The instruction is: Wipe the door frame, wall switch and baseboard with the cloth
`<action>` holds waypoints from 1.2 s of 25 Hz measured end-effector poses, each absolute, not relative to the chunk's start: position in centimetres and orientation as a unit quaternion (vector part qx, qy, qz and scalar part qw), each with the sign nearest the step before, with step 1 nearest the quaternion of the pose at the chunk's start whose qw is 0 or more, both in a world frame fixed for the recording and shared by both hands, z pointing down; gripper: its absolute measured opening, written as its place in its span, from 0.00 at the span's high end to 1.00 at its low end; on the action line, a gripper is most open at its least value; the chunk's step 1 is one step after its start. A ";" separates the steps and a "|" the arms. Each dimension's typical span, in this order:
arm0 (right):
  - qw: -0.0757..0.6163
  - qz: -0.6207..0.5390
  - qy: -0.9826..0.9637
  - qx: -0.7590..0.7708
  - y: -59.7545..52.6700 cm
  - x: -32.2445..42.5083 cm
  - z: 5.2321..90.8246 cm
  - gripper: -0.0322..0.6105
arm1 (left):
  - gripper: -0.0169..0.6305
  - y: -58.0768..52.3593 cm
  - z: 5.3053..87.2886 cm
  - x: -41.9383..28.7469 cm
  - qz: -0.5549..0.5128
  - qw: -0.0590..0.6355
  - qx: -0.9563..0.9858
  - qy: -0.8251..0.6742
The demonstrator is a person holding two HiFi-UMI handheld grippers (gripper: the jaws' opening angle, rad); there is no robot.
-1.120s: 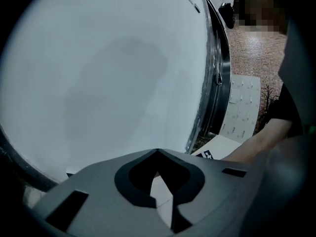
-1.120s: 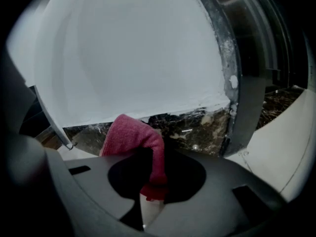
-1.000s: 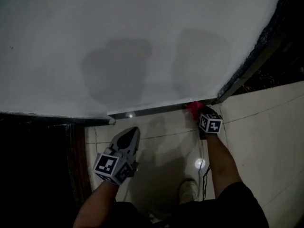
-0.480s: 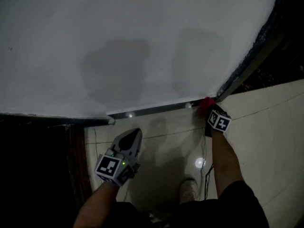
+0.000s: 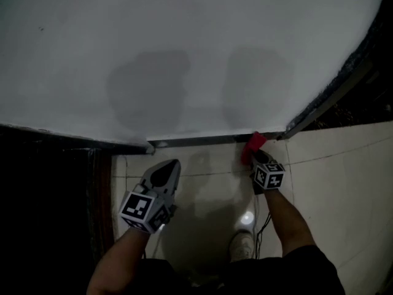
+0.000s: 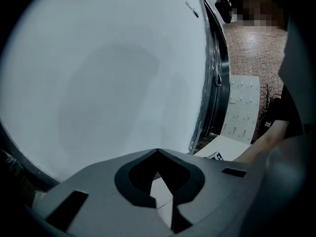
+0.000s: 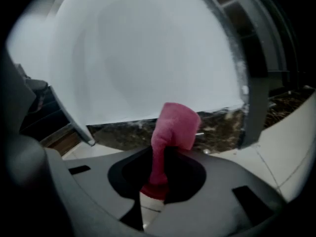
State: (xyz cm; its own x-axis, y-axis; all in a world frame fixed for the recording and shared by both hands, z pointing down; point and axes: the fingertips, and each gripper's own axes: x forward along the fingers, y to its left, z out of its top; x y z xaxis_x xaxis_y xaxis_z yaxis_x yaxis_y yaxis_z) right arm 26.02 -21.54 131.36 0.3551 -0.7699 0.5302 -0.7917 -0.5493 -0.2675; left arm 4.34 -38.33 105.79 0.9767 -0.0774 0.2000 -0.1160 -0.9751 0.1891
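**Cloth backing off the frame corner along the baseboard**

The right gripper is pulling back toward 9 o'clock. Half a second ago the cloth was sitting at the corner where the baseboard meets the door frame. Now that corner is lying at the cloth's 2 o'clock, just beside it.

Judgement: the stroke is reversing at its end, so the baseboard pass is under way. No wall switch is showing.

The right fingers are clamping the cloth's lower end. The left gripper is hanging at 8 o'clock over the floor, fingers together on nothing.

The cloth is showing pink-red, bunched into a thick upright roll. Its top is folding over and appears to be touching the dark speckled baseboard.
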 end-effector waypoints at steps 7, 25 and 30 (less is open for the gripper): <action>0.091 0.276 -0.661 0.692 -34.1 9.7 129.2 0.85 | 0.97 -42.1 105.2 -0.4 0.096 0.102 0.987 -0.081; 0.169 0.244 -0.756 0.583 -54.6 -4.5 131.7 0.85 | 0.97 -47.3 105.8 -7.5 0.119 0.115 0.978 -0.130; 0.118 0.290 -0.686 0.657 -53.9 1.6 132.9 0.85 | 0.97 -46.9 106.5 -7.3 0.132 0.120 0.977 -0.121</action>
State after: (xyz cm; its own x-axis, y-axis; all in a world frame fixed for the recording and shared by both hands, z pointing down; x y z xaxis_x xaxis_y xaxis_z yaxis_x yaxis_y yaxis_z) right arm 1.61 -53.87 132.85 -0.1101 -0.8326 0.5429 -0.9693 -0.0310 -0.2441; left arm -7.26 -46.90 106.49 0.9362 -0.2038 0.2862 -0.2671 -0.9421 0.2027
